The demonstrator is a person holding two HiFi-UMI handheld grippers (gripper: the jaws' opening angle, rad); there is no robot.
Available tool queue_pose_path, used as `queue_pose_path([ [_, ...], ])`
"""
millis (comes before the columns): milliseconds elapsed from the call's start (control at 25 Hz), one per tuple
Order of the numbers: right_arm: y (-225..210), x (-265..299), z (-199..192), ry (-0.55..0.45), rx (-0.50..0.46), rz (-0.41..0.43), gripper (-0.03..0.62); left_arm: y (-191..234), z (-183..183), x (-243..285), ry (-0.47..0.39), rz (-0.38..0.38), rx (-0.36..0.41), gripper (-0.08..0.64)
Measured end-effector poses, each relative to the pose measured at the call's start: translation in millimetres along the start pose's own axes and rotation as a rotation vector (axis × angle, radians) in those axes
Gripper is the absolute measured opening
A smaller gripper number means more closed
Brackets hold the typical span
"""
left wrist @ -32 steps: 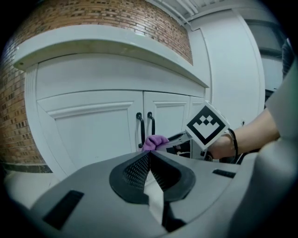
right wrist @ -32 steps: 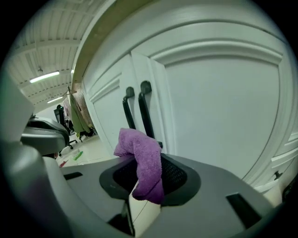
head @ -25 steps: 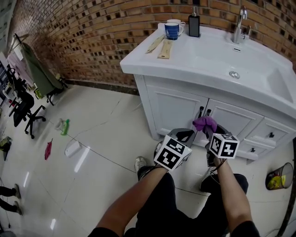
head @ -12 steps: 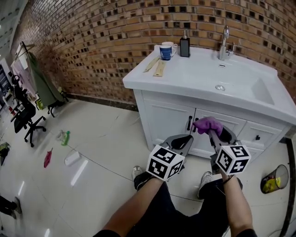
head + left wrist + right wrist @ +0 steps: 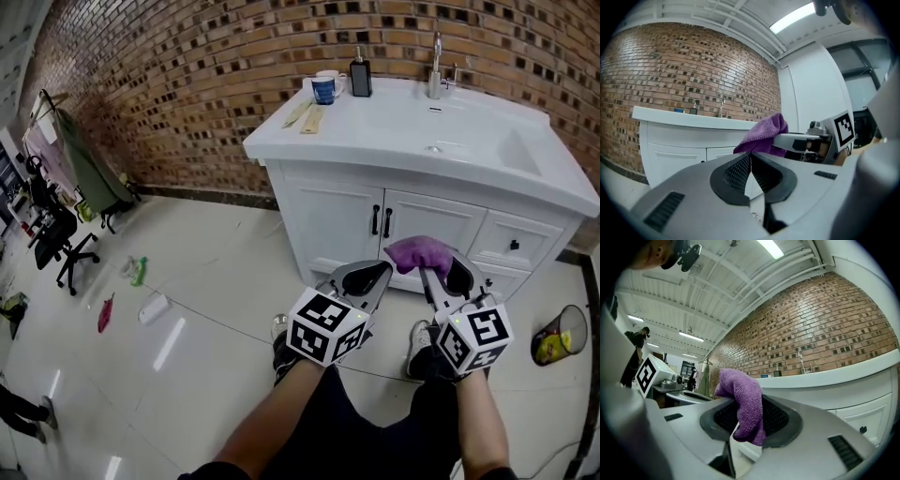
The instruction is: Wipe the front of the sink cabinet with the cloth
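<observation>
A white sink cabinet (image 5: 412,225) with two doors and black handles stands against the brick wall. My right gripper (image 5: 439,272) is shut on a purple cloth (image 5: 419,251), held a short way in front of the cabinet's lower front without touching it. The cloth (image 5: 743,404) bunches between the right jaws and hangs over them. My left gripper (image 5: 361,279) is beside it on the left, shut with nothing between its jaws (image 5: 750,172). In the left gripper view the cloth (image 5: 764,136) and cabinet (image 5: 675,140) show ahead.
On the countertop (image 5: 375,122) are a blue mug (image 5: 324,90), a dark bottle (image 5: 360,75), wooden utensils (image 5: 305,114) and a tap (image 5: 435,66). A bin (image 5: 555,336) stands at the right. Spray bottles (image 5: 137,272) lie on the floor to the left, near an office chair (image 5: 58,246).
Both grippers have drawn back and lower from the cabinet doors; the view has pulled away, so more of the cabinet front shows. The cloth stays held in the right gripper.
</observation>
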State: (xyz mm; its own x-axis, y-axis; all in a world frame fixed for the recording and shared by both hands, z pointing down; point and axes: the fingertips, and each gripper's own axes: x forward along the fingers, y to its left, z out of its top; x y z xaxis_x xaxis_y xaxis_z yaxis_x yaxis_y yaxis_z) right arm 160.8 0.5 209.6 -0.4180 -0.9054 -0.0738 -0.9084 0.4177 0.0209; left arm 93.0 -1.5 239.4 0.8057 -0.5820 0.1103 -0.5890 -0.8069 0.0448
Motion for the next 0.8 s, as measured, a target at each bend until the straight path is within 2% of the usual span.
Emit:
queue_pose_path([
  [240,29,-52,0,-0.006,0.007,0.010,0.124,-41,-3,-30,-0.010,-0.013,-0.013,0.005],
  [360,38,-71,8,-0.022,0.009,0.016,0.124,-57,4,-40,-0.022,-0.021,0.007,0.005],
  [800,55,-101,14,-0.040,0.014,-0.004,0.124,-80,11,-63,-0.054,-0.025,0.026,0.005],
])
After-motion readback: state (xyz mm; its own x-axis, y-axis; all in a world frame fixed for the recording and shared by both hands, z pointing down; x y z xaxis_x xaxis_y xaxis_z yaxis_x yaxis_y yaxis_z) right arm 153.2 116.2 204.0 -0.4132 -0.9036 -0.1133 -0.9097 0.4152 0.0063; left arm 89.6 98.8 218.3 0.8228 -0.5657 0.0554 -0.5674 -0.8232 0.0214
